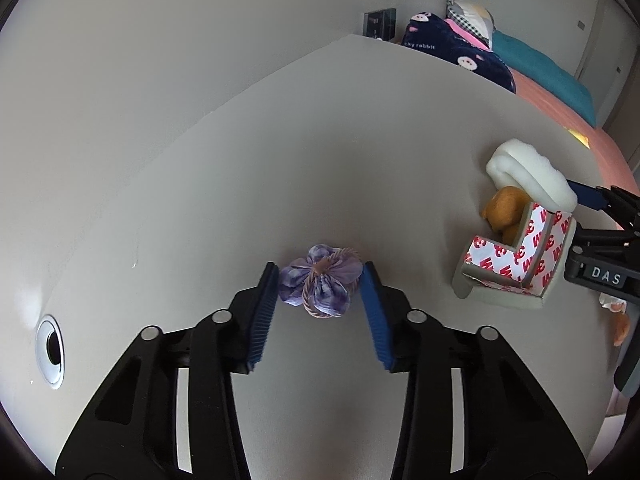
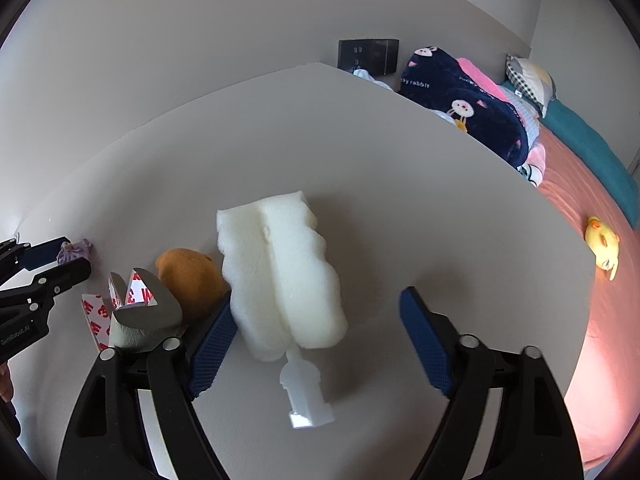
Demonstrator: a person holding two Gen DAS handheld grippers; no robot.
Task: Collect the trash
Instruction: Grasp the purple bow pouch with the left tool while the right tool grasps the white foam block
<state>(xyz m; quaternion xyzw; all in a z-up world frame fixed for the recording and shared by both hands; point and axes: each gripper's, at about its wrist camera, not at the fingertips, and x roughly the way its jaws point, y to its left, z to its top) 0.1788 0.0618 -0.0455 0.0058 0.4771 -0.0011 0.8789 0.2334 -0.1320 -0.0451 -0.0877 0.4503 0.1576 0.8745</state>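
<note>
**Both claws spread over soft trash, nothing gripped yet**

Landmark = the 3M-tape foam corner piece (image 1: 516,264) on the grey surface (image 1: 280,160)

- Left claw (image 1: 322,284): fingers apart, straddling the purple fabric flower (image 1: 320,286). Flower sits well to the left of the corner piece, flat on the surface, between the blue pads (image 1: 266,312) but not visibly pinched
- Right claw (image 2: 316,328): fingers wide apart around the white foam chunk (image 2: 280,272), which lies just right of and behind the corner piece. Left pad looks to be touching the foam's edge, right pad well clear. A small white plastic piece (image 2: 306,396) sits at the foam's near end; can't tell if it's attached
- Orange plush toy (image 2: 188,280) is wedged between the corner piece and the foam, touching both as far as I can tell

Handling, my read:
- Flower: light, soft cloth with a cord loop. Will squash, won't slip much on ribbed pads. Take it across the gathered centre, not a petal edge, or it'll flop out
- Foam chunk: very light, spongy, compresses a lot. Needs a near-full close across the narrow waist; a grip on the end lobes probably tears or springs free
- Corner piece: stiffer foam, slick tape backing, grip the wall of the L

No bin visible in either view

Risk: closing on the foam could nudge the plush
</note>
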